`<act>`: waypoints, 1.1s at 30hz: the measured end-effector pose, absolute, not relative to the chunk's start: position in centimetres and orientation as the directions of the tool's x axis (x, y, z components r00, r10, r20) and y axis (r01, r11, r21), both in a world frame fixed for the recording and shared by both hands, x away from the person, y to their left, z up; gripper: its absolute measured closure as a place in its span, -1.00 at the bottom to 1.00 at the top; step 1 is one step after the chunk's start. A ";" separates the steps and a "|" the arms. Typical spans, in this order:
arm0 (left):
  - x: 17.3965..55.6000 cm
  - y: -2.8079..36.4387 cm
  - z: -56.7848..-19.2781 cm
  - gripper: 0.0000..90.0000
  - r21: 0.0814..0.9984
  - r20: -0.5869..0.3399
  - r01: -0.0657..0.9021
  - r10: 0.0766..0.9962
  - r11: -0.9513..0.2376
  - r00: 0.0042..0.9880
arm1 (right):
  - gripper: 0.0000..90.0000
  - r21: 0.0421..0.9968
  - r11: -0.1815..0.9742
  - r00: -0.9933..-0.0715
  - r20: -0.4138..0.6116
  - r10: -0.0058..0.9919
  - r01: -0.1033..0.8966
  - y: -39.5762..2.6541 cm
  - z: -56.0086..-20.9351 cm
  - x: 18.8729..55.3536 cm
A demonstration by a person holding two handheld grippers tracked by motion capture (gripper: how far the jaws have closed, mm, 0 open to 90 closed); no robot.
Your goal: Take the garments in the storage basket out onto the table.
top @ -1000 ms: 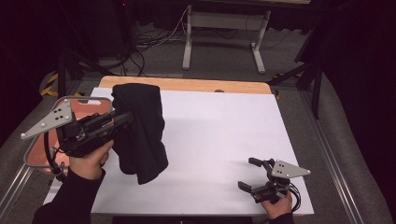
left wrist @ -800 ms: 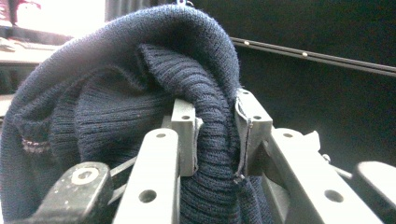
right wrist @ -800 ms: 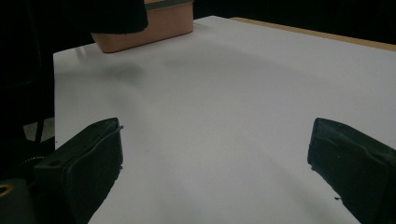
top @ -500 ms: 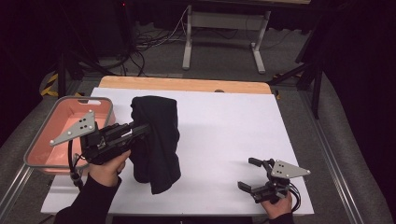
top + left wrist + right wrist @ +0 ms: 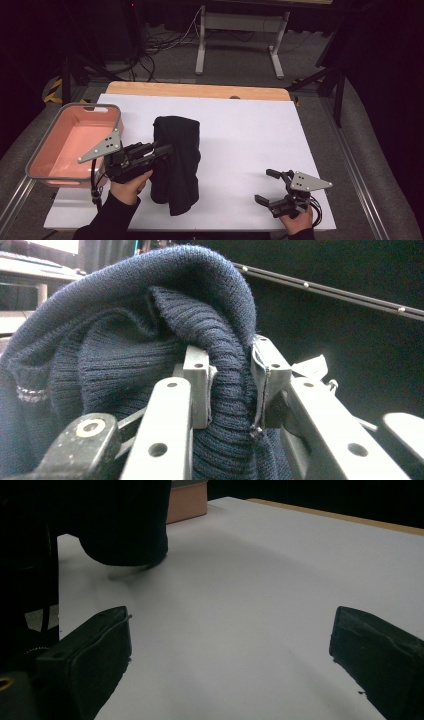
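Left gripper point(image 5: 167, 149) clamps a fold of the dark sweater point(image 5: 176, 162), which hangs just right of the pink bin point(image 5: 70, 142), lower end on white table point(image 5: 250, 135), while right gripper point(image 5: 267, 186) rests open, well right of the bin.

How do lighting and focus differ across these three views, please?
High view: evenly lit white table, dark surroundings, the garment nearly featureless black. Left gripper view: sharp close-up, knit ribs clear, blue tone visible. Right gripper view: dim, soft shadow under the garment, near jaws blurred.

Sweater point(image 5: 176, 165) hangs right of the tub point(image 5: 70, 145), apparently touching the table point(image 5: 240, 125).
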State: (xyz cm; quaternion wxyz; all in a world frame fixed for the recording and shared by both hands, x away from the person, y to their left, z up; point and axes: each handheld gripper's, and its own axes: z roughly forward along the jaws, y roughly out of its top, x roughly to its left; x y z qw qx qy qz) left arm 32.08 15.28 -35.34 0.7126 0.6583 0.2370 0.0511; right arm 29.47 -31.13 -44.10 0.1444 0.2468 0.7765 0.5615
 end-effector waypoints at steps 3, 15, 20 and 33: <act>32.3 14.7 -35.8 0.63 0.963 -0.269 0.244 0.383 0.114 0.884 | -0.91 0.943 0.247 -0.836 0.055 0.545 0.222 -31.2 -44.1 29.5; 33.0 13.0 -37.4 0.63 0.958 -0.287 0.272 0.361 0.094 0.887 | -0.91 0.942 0.248 -0.836 0.057 0.545 0.226 -31.1 -44.1 29.5; 33.5 12.1 -38.1 0.63 0.953 -0.300 0.294 0.364 0.073 0.882 | -0.91 0.942 0.246 -0.835 0.058 0.546 0.227 -31.1 -44.1 29.5; 35.0 10.2 -39.9 0.66 0.933 -0.348 0.357 0.357 0.044 0.867 | -0.91 0.942 0.245 -0.835 0.063 0.547 0.231 -31.1 -44.2 29.6</act>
